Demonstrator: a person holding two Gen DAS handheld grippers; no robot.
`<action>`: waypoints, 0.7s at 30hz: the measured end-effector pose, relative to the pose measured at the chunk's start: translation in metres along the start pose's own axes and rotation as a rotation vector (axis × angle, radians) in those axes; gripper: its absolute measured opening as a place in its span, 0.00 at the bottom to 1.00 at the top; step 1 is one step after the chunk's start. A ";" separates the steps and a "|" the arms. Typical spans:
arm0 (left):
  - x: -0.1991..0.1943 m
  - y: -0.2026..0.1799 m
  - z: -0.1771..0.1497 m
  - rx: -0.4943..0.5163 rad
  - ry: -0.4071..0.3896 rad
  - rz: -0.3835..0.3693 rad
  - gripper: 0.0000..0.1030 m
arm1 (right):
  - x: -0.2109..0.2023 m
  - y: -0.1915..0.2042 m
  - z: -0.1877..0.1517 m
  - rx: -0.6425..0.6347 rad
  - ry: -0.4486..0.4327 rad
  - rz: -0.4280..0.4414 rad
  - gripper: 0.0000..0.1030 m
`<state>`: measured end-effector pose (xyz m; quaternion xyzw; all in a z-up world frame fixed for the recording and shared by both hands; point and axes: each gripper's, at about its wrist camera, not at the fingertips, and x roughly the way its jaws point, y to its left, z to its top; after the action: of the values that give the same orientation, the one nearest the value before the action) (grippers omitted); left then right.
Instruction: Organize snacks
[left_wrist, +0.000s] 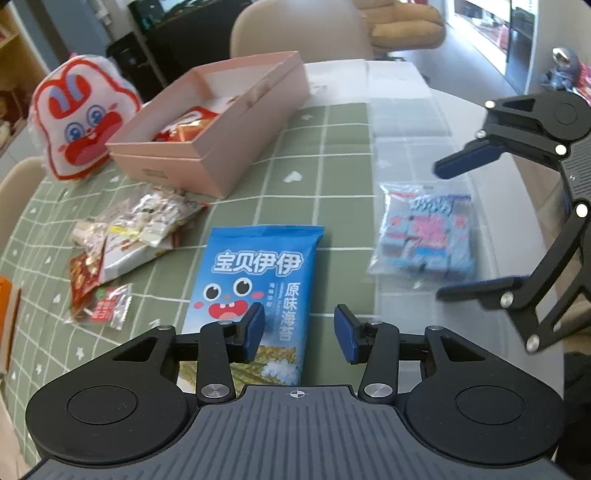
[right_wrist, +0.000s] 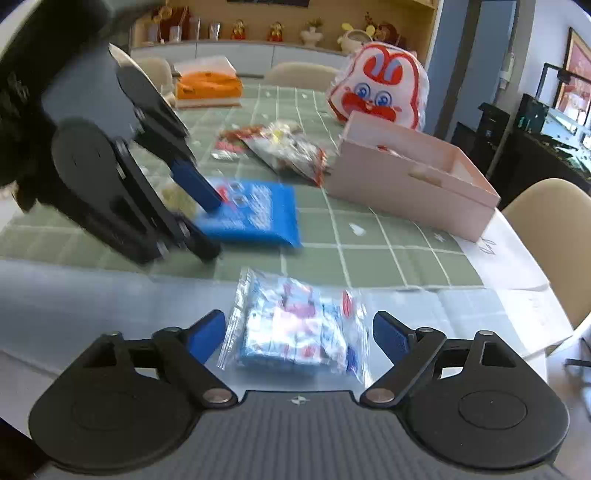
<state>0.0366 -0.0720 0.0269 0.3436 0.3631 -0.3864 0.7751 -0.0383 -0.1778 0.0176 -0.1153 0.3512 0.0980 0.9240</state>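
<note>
Now the right gripper (right_wrist: 297, 334), jaws spread wide, frames a clear plastic bag of blue-and-pink wrapped sweets (right_wrist: 295, 332) lying untouched between them. Beyond, the left gripper (left_wrist: 299, 330), jaws parted and empty, hovers over a blue seaweed packet (left_wrist: 258, 280); farther off, a pink cardboard box (left_wrist: 221, 147).

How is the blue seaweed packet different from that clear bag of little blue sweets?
The blue seaweed packet is opaque and printed with a cartoon face; the clear bag of sweets shows many small wrapped pieces inside. The seaweed packet lies flat on the green checked cloth; the bag looks lumpier and rests on the pale sheet beside it. The left claw hovers over the packet, the right claw straddles the bag. Both lie outside the pink box.
</note>
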 end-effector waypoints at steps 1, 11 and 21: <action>0.001 0.003 0.001 -0.015 -0.004 0.018 0.46 | 0.001 -0.004 -0.001 0.006 0.005 -0.013 0.84; 0.014 0.043 0.006 -0.216 -0.037 0.037 0.48 | 0.028 -0.064 -0.013 0.274 -0.053 -0.096 0.89; 0.014 0.028 0.005 -0.195 -0.038 -0.082 0.83 | 0.029 -0.065 -0.017 0.295 -0.088 -0.094 0.90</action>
<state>0.0685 -0.0677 0.0247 0.2438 0.3983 -0.3871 0.7950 -0.0109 -0.2414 -0.0048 0.0096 0.3153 0.0071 0.9489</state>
